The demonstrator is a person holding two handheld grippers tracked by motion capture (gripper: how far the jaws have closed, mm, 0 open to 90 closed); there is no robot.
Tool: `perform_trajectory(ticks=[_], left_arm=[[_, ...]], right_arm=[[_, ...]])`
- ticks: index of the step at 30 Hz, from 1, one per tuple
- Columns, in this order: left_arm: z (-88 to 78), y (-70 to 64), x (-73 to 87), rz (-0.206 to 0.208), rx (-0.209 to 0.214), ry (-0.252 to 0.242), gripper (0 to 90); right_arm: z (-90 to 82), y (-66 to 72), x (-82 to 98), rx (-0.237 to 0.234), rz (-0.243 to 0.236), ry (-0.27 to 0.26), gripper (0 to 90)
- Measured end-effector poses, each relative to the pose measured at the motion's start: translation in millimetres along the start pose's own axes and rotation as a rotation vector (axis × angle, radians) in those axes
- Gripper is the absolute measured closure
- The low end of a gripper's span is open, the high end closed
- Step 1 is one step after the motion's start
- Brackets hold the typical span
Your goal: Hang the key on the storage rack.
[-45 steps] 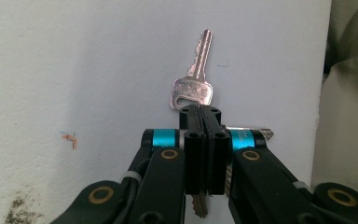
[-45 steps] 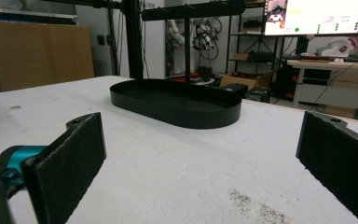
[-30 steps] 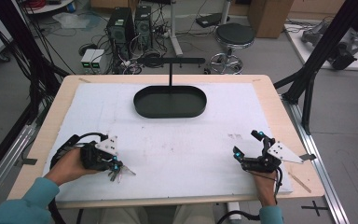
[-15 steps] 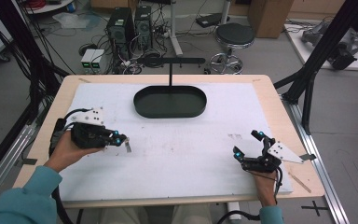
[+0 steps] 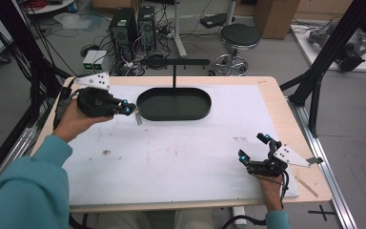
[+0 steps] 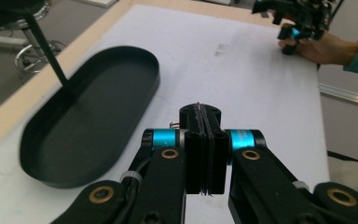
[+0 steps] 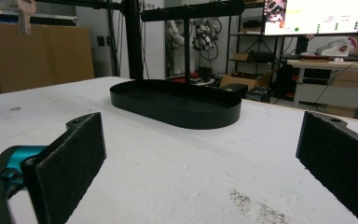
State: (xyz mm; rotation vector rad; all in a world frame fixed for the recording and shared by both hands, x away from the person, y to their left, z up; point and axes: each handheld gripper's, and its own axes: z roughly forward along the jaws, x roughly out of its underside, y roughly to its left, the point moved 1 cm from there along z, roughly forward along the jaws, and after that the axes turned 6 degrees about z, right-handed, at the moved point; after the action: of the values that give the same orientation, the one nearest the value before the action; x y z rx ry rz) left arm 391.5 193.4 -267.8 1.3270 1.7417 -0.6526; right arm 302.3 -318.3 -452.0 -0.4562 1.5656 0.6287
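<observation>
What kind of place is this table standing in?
Probably a robotics lab or workshop: computer towers and loose cables on the floor, a monitor on a workbench, black frame struts around the table.

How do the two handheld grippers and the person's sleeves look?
Each gripper, left gripper and right gripper, is black with turquoise rings near the jaws, brass-coloured pivots, a grey three-cornered plate on top and a trailing black cable. The flat jaw pads are dark and coarse-textured. The sleeves are teal.

Oval tray (image 5: 174,106): matte black, as is its upright stand (image 5: 174,71). Table mat (image 5: 181,157): white with grey smudges, over a pale wood table edge (image 5: 276,95). Both grippers, left gripper (image 5: 129,109) and right gripper (image 5: 255,149): black with cyan-blue bands. Sleeve (image 5: 24,191): teal.
</observation>
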Motion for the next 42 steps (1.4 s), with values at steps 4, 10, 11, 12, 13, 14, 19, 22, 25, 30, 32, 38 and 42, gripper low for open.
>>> perform_trajectory(ticks=[4, 10, 11, 12, 13, 14, 19, 22, 25, 30, 32, 38, 42], left_arm=[[0.8, 17.9, -15.5, 0.004, -0.025, -0.008, 88.5], [5.0, 43.4, -31.3, -0.006, -0.056, -0.022, 88.5], [5.6, 47.1, -33.8, -0.008, -0.057, -0.019, 88.5], [6.5, 50.3, -36.4, -0.006, -0.064, -0.014, 88.5], [7.3, 53.5, -38.9, -0.008, -0.067, -0.011, 88.5], [8.0, 56.3, -41.2, -0.011, -0.071, -0.011, 88.5], [13.5, 67.1, -50.5, -0.009, -0.076, -0.001, 88.5], [18.7, 73.8, -55.3, -0.008, -0.086, 0.021, 88.5], [23.0, 80.5, -61.9, -0.006, -0.086, 0.029, 88.5], [29.8, 92.7, -70.1, -0.007, -0.104, 0.039, 88.5], [33.2, 97.6, -70.5, -0.02, -0.112, 0.038, 88.5], [43.1, 111.0, -65.1, -0.059, -0.124, 0.063, 88.5], [49.5, 117.0, -59.4, -0.075, -0.138, 0.095, 88.4]], right_arm=[[-0.3, 0.7, 0.2, -0.002, 0.005, 0.004, 0.5], [-0.3, 0.6, 0.2, -0.001, 0.006, 0.005, 0.5], [-0.3, 0.6, 0.2, -0.001, 0.006, 0.005, 0.5], [-0.3, 0.7, 0.2, -0.001, 0.007, 0.005, 0.5], [-0.3, 0.6, 0.2, -0.001, 0.006, 0.005, 0.5], [-0.3, 0.6, 0.2, -0.001, 0.007, 0.005, 0.5], [-0.2, 0.8, 0.2, -0.002, 0.011, 0.005, 0.5], [-0.2, 0.8, 0.2, -0.001, 0.008, 0.004, 0.5], [-0.1, 1.0, 0.2, -0.001, 0.004, 0.003, 0.5], [-0.1, 0.9, 0.1, -0.002, 0.007, 0.003, 0.5], [-0.2, 0.9, 0.2, -0.001, 0.01, 0.004, 0.5], [-0.2, 0.8, 0.2, -0.001, 0.01, 0.004, 0.5], [-0.1, 0.3, 0.1, -0.002, 0.005, 0.002, 0.5]])
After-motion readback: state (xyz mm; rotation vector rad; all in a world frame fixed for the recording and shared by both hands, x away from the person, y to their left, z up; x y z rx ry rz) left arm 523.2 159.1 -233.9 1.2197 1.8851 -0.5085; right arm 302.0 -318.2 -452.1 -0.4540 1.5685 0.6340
